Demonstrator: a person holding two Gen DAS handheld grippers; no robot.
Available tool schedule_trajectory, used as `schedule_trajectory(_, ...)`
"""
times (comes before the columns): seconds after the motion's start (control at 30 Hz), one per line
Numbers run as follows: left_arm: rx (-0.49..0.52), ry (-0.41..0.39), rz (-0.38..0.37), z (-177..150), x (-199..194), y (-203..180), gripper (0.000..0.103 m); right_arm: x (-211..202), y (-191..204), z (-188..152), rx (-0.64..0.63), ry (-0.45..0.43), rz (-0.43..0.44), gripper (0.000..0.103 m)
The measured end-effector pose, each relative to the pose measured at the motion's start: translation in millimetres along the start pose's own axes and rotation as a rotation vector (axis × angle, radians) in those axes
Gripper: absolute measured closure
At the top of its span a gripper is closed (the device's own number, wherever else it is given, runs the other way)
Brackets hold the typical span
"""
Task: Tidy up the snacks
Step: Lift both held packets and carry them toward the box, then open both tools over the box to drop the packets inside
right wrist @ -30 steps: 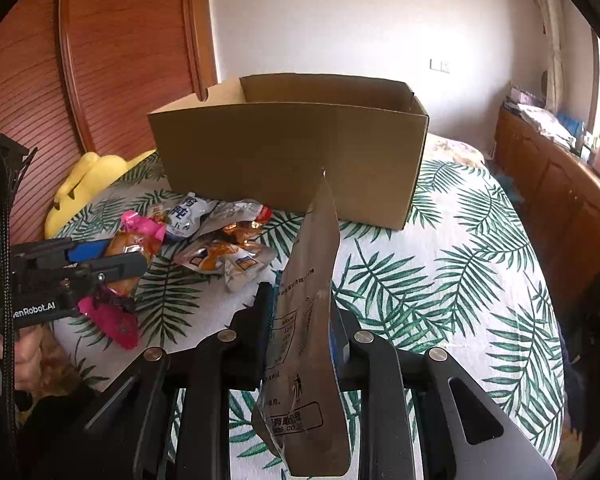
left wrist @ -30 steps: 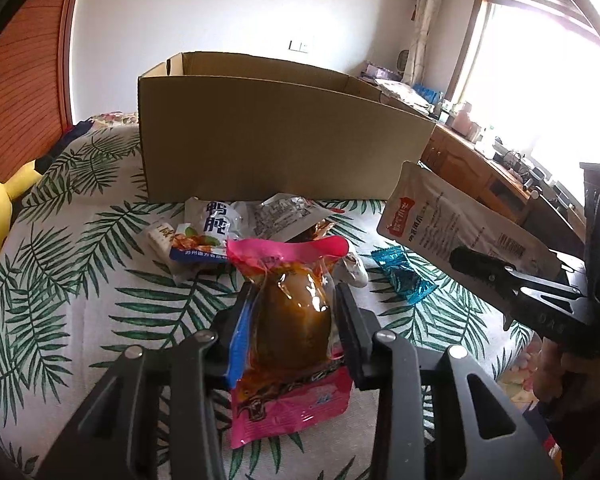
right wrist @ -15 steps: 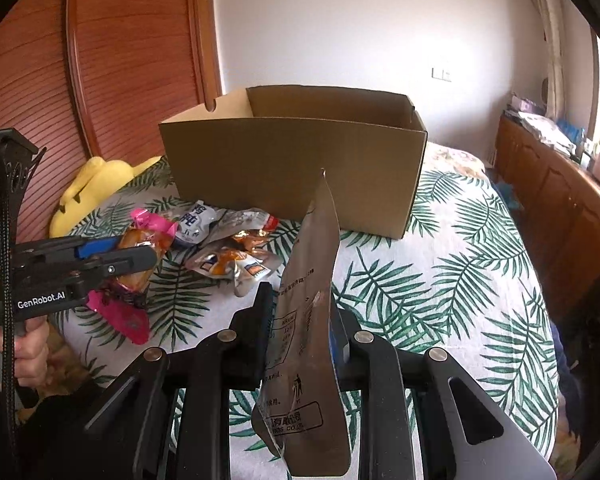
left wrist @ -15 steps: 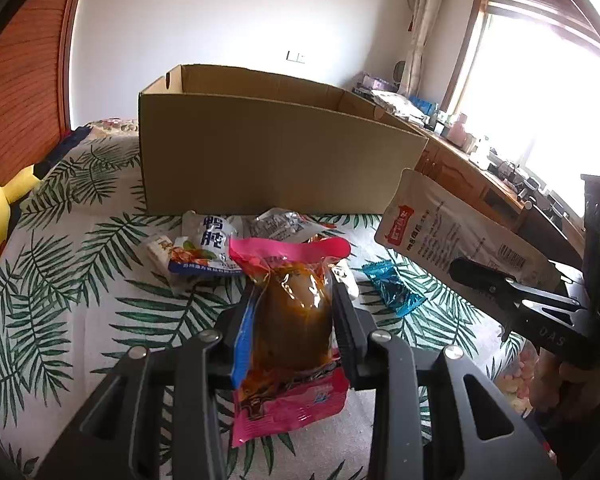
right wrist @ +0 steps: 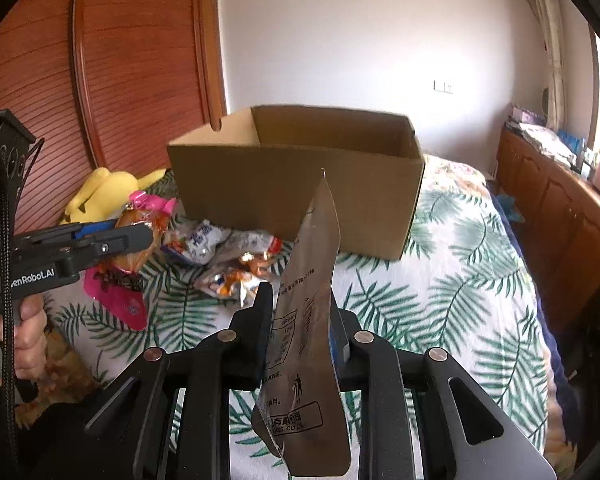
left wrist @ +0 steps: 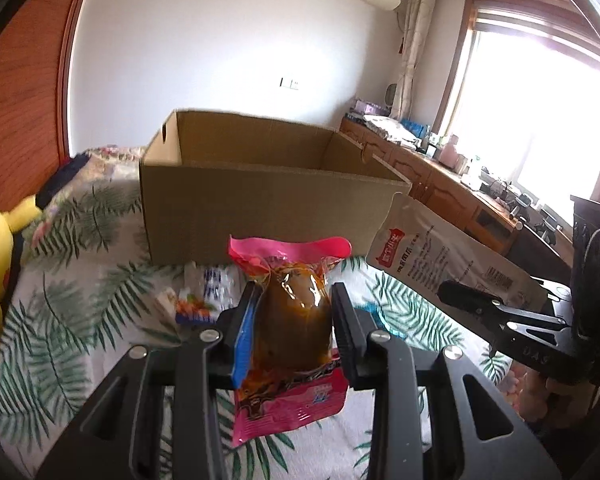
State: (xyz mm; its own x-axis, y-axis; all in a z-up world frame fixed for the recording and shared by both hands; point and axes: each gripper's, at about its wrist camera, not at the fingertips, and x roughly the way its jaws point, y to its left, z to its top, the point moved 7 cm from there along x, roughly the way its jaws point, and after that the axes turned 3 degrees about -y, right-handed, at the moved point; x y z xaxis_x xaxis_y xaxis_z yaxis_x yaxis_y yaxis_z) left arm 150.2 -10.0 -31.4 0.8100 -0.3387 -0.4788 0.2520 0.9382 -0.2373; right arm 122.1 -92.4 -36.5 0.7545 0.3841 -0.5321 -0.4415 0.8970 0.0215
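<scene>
the box (left wrist: 260,208) is sitting open on the bed (right wrist: 460,280), just behind loose snacks (right wrist: 224,256). the right gripper (right wrist: 300,332) is pinching a flat, stiff, light pouch (right wrist: 312,320) near its middle. the left gripper (left wrist: 292,316) is squeezing a pink pack (left wrist: 296,320) at its soft, bulging, probably slippery belly; firm sides look safest.

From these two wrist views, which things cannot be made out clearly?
- Cardboard box floor: hidden by its front wall in both views.
- Loose snack packets: motion-blurred in the left wrist view, print unreadable.
- Blue wrapper: mostly behind the left gripper finger.
- Silver pouch: seen nearly edge-on in the right wrist view; bottom cut off.
- Yellow plush toy: partly hidden by the pink sauce packet.
</scene>
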Motion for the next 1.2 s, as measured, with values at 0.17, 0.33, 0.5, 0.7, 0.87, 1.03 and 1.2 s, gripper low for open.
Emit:
schedule_trajectory(0.17,0.037,-0.042,0.01,30.2,-5.5,-4.6,0.07,-6.9,0.0,23.3,-0.02,-0.04,-0.003,0.082)
schedule_trajectory(0.33,0.069,-0.068,0.025,59.8,-1.7,-5.7,0.07,-8.5,0.3,46.2,-0.036,-0.071,-0.005,0.082)
schedule_trajectory(0.5,0.086,-0.08,0.043,84.5,6.5,-1.1,0.07,-2.7,0.3,69.5,-0.055,-0.093,-0.016,0.082)
schedule_trajectory(0.7,0.112,-0.079,0.085,101.6,20.8,8.8,0.07,11.8,-4.8,85.5,-0.058,-0.087,-0.023,0.082)
schedule_trajectory(0.87,0.123,-0.072,0.12,111.1,34.4,17.2,0.07,19.9,-8.7,92.9,-0.057,-0.081,-0.033,0.082)
schedule_trajectory(1.03,0.126,-0.055,0.153,119.9,49.9,25.2,0.07,28.5,-13.6,98.3,-0.048,-0.072,-0.038,0.082)
schedule_trajectory(1.2,0.128,-0.032,0.171,126.0,62.9,30.1,0.069,40.6,-20.1,101.6,-0.027,-0.053,-0.039,0.082)
